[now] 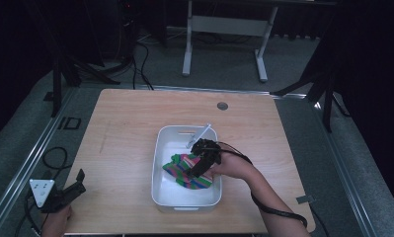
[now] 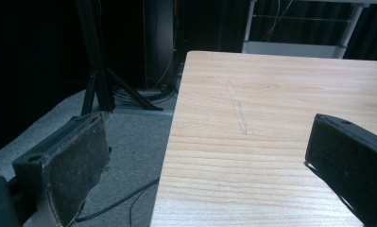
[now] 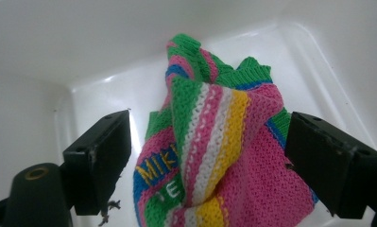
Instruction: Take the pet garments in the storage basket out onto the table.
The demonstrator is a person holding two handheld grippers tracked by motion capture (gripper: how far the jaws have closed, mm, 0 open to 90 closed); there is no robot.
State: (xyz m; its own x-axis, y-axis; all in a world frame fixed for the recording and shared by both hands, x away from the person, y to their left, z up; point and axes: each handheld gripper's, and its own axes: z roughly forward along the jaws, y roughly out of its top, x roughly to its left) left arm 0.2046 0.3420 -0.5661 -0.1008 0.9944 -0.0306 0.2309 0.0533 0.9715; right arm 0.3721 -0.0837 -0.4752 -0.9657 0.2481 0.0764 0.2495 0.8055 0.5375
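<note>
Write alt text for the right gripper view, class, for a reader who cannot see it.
A bunched knitted cloth in pink, green, yellow, white and blue stripes lies in a white tub, between the open black jaws of the right gripper. Yellow lettering shows on its lower left.

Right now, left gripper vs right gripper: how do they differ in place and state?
The left gripper sits at the table's near left edge, away from the white bin; the right gripper reaches down inside that bin. The left gripper's jaws frame only bare wood and floor, while the right gripper's jaws straddle the bunched striped knit cloth, not visibly pinching it. Shared: both are hand-held with jaws spread open.
</note>
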